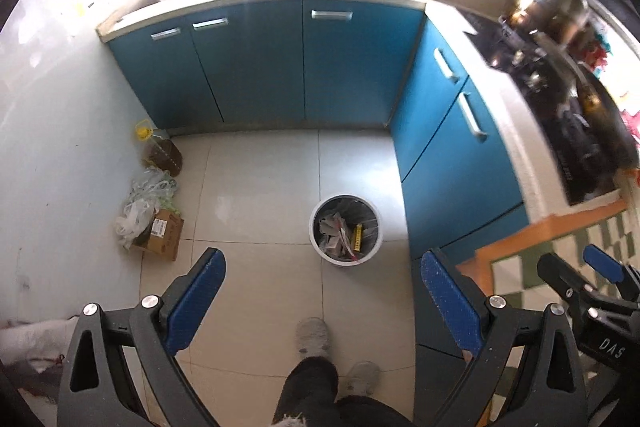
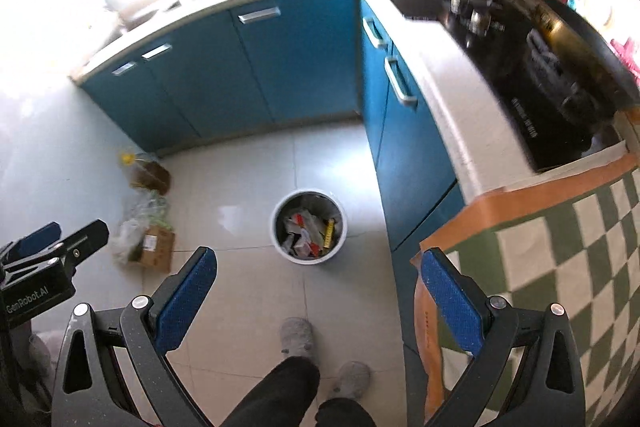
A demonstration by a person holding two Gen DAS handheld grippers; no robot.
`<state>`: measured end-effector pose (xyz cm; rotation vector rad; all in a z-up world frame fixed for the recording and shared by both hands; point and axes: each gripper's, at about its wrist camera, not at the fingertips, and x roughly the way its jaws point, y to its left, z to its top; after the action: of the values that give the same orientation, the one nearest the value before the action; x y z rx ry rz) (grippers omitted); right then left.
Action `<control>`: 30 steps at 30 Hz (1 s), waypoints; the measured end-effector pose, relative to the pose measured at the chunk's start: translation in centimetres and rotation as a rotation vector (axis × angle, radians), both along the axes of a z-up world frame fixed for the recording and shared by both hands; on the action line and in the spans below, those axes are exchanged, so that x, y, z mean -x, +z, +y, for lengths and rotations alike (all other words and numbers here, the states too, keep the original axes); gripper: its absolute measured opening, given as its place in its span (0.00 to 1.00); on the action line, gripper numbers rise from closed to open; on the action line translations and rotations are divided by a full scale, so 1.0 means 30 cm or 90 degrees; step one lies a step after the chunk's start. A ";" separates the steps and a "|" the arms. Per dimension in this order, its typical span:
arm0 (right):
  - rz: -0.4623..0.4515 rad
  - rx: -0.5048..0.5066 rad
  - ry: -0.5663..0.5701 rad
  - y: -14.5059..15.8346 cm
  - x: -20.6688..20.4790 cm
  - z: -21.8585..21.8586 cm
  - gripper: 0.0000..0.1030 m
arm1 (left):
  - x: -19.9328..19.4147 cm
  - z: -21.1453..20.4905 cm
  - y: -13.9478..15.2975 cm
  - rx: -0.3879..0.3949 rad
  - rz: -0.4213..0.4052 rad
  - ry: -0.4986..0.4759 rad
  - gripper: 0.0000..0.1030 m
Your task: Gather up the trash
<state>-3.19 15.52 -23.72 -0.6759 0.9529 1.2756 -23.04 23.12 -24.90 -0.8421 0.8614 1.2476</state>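
A round white trash bin [image 1: 345, 229] with a black liner stands on the tiled floor, holding wrappers, crumpled paper and a yellow packet. It also shows in the right wrist view [image 2: 309, 226]. My left gripper [image 1: 322, 273] is open and empty, held high above the floor, nearer to me than the bin. My right gripper [image 2: 318, 269] is open and empty at about the same height. Each gripper shows at the edge of the other's view.
Blue cabinets [image 1: 248, 67] line the back and right. A green-checked cloth [image 2: 560, 247] covers a surface at right, beside a black stove [image 2: 540, 67] with pots. An oil bottle [image 1: 160, 151], plastic bags [image 1: 144, 203] and a cardboard box [image 1: 162, 235] sit by the left wall. The person's slippered feet [image 1: 314, 337] are below.
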 end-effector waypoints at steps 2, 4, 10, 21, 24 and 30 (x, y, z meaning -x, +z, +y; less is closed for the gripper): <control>0.015 -0.010 0.011 0.047 -0.005 -0.054 1.00 | -0.003 -0.071 0.063 -0.005 -0.009 0.004 0.97; 0.033 -0.012 0.026 0.103 -0.007 -0.111 1.00 | 0.000 -0.119 0.109 -0.004 -0.027 0.007 0.97; 0.086 -0.011 0.077 0.225 0.007 -0.227 1.00 | 0.013 -0.214 0.223 0.005 -0.086 -0.011 0.97; 0.120 -0.010 0.113 0.316 0.067 -0.309 1.00 | 0.079 -0.325 0.311 0.010 -0.154 -0.024 1.00; 0.127 -0.006 0.116 0.315 0.081 -0.320 1.00 | 0.101 -0.344 0.320 0.005 -0.162 -0.022 1.00; 0.130 -0.003 0.120 0.317 0.099 -0.330 1.00 | 0.129 -0.357 0.320 0.008 -0.169 -0.020 1.00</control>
<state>-6.17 5.62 -14.20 -0.6527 1.0712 1.5356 -26.92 12.42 -15.30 -0.9756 0.6666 1.0752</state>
